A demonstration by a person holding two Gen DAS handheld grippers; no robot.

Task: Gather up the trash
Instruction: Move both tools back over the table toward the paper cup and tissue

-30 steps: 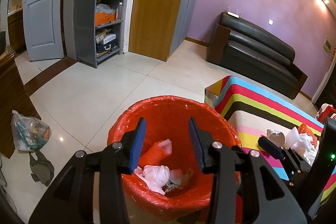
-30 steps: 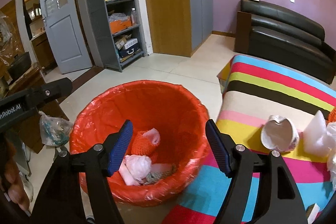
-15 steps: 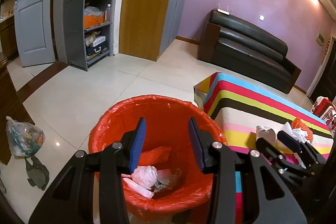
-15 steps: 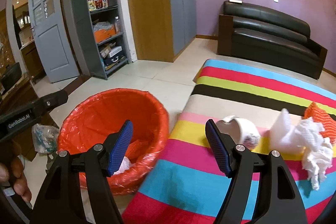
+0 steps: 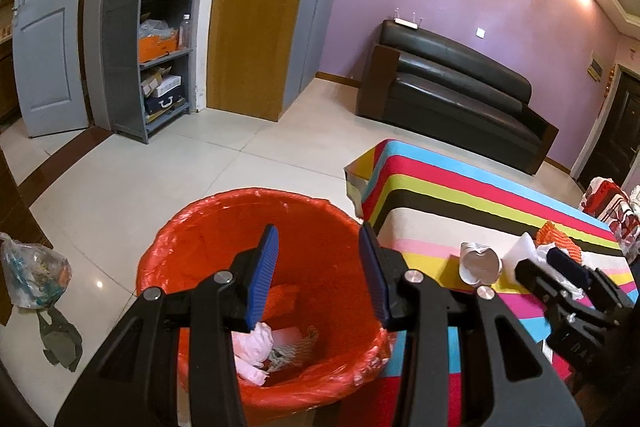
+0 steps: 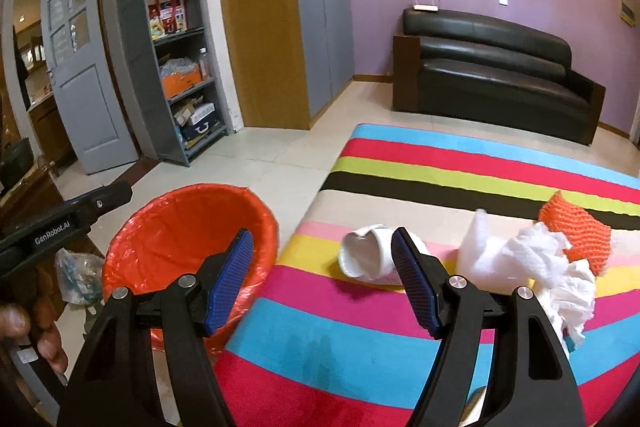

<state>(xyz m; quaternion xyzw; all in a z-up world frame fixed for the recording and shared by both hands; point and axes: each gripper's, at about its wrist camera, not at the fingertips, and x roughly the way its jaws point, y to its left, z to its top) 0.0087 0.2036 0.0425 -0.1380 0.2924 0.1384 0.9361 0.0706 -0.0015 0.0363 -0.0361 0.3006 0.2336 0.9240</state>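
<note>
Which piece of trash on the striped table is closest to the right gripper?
The crushed white paper cup, lying on its side just ahead of the right gripper; the white tissue and orange foam net lie farther right.

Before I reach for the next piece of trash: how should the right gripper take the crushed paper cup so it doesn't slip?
Probably across the cup's flattened middle, coming from above and the near side. It lies on its side on the striped cloth, squashed mouth facing the bin, so its walls should fold further under the right gripper's open, empty jaws. Avoid the rim; it looks stiffer.
</note>
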